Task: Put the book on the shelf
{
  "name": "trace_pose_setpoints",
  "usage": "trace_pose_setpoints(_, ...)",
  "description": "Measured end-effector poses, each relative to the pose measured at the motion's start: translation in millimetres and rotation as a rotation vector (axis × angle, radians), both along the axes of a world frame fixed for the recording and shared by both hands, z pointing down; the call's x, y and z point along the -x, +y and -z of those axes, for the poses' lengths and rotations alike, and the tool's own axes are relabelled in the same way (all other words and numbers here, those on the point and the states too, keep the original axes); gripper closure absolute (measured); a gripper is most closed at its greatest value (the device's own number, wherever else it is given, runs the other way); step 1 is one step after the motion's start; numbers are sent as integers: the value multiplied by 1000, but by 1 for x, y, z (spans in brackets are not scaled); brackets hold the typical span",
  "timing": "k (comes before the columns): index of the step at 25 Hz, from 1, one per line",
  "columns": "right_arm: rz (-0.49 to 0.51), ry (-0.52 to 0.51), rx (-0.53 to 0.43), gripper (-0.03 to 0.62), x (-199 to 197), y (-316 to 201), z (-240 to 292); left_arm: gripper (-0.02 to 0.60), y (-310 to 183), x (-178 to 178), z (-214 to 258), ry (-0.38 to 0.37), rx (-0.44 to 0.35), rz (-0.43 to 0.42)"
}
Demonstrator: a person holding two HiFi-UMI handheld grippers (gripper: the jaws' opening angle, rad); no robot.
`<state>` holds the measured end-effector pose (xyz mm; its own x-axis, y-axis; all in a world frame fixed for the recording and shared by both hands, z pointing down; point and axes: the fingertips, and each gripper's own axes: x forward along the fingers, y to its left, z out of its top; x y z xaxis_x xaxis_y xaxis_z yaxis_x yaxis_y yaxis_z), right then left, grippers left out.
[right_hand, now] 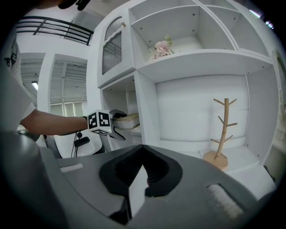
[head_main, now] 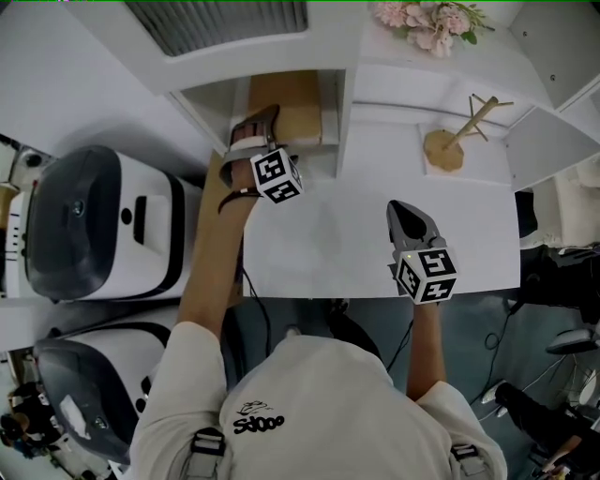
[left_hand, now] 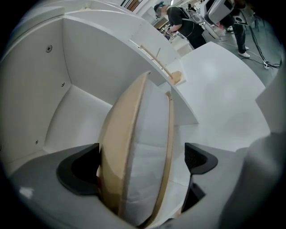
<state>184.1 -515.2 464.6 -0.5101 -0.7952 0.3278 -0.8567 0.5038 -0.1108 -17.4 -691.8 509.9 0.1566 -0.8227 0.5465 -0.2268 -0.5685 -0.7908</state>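
The tan-covered book [head_main: 289,111] lies flat in a low compartment of the white shelf unit [head_main: 349,84]; in the right gripper view the book [right_hand: 127,120] rests on that shelf board. My left gripper [head_main: 255,131] reaches into the compartment. In the left gripper view the book [left_hand: 143,147] shows its white page edge between the left gripper's [left_hand: 140,163] wide jaws; the right pad stands clear of the cover, the left pad sits close beside it. My right gripper [head_main: 407,217] hovers over the white tabletop [head_main: 328,244], apart from the book, and the right gripper [right_hand: 142,172] holds nothing.
A wooden branch stand [head_main: 450,141] sits in the neighbouring compartment to the right. Pink flowers [head_main: 429,22] lie on a higher shelf. Two white-and-black machines [head_main: 98,223] stand left of the table. A person [left_hand: 181,20] is in the far background.
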Motion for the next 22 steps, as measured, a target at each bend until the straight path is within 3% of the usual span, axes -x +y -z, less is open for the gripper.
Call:
trace_pose_setpoints(3,-7,2,-2,592,1,9,2,-12,-3,0,-1,5,7,-16)
trace_pose_setpoints(5,-11,8,-11,592,1,15,6,-11,-2,-4,4,54,9,-29)
trace_pose_setpoints(9,-15,18,-44,592,7,33,21,3,17,-3,38,293,-50,-30)
trace_pose_setpoints(12,-31,22,-74,592,9,47,31,30,55,-1,54,451,-20,-40)
trace_pose_setpoints(17,-62,20,-130,592,17,79,52,147,134,15,66,626,30,-39)
trace_pose_setpoints(22,-83,27,-202,592,30,119,74,323,208,31,83,913,79,-34)
